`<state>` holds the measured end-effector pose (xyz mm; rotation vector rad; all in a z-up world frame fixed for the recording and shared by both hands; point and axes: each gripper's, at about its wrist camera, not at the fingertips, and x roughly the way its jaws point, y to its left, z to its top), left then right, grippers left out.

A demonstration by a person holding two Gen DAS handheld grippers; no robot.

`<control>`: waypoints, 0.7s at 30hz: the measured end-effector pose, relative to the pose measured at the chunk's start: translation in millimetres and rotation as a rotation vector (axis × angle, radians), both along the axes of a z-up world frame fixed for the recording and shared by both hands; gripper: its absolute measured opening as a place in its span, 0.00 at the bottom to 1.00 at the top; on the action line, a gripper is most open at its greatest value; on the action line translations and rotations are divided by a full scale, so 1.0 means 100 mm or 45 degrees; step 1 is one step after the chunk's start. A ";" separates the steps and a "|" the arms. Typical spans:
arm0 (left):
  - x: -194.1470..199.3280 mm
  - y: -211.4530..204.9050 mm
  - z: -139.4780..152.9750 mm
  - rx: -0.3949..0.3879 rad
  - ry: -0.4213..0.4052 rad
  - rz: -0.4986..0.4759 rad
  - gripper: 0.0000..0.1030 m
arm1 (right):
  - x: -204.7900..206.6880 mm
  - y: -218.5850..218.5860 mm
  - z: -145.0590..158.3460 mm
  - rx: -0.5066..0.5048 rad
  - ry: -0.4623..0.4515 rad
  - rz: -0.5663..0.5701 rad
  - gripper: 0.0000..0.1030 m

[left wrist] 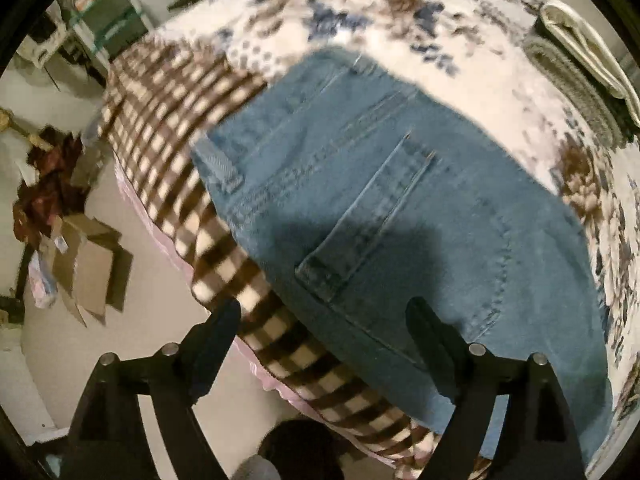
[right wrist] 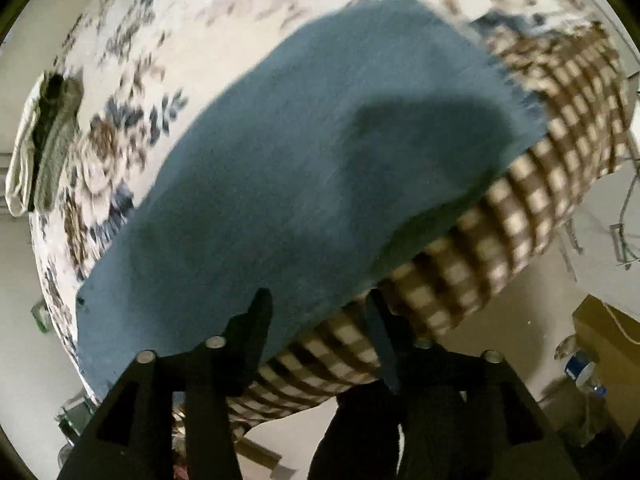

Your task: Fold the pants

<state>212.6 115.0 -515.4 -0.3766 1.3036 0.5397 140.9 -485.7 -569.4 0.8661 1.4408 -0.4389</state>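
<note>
Blue denim pants (left wrist: 400, 208) lie flat on a bed, back pocket and waistband up in the left wrist view. The leg part of the pants (right wrist: 300, 168) fills the right wrist view. My left gripper (left wrist: 324, 320) is open and empty, hovering above the near edge of the pants by the pocket. My right gripper (right wrist: 318, 312) is open and empty, above the near edge of the leg at the bed's side.
The bed has a floral cover (left wrist: 400, 20) and a brown checked border (left wrist: 160, 128) (right wrist: 540, 200). Folded clothes (left wrist: 580, 64) (right wrist: 44, 136) lie at the far side. Cardboard boxes (left wrist: 92, 264) sit on the floor at left; a box (right wrist: 608, 332) and a bottle (right wrist: 580, 372) sit on the floor at right.
</note>
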 end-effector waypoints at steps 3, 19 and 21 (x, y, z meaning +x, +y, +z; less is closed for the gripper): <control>0.08 -0.23 0.13 0.051 -0.021 -0.037 0.82 | -0.11 -0.39 0.22 -0.106 -0.009 -0.076 0.57; 0.23 -2.66 -0.17 0.258 0.062 -0.499 0.82 | 0.72 -1.54 -0.30 -0.354 0.000 0.271 0.33; 0.18 -2.91 -0.23 0.261 0.092 -0.537 0.82 | 0.73 -1.56 -0.29 -0.382 -0.022 0.336 0.05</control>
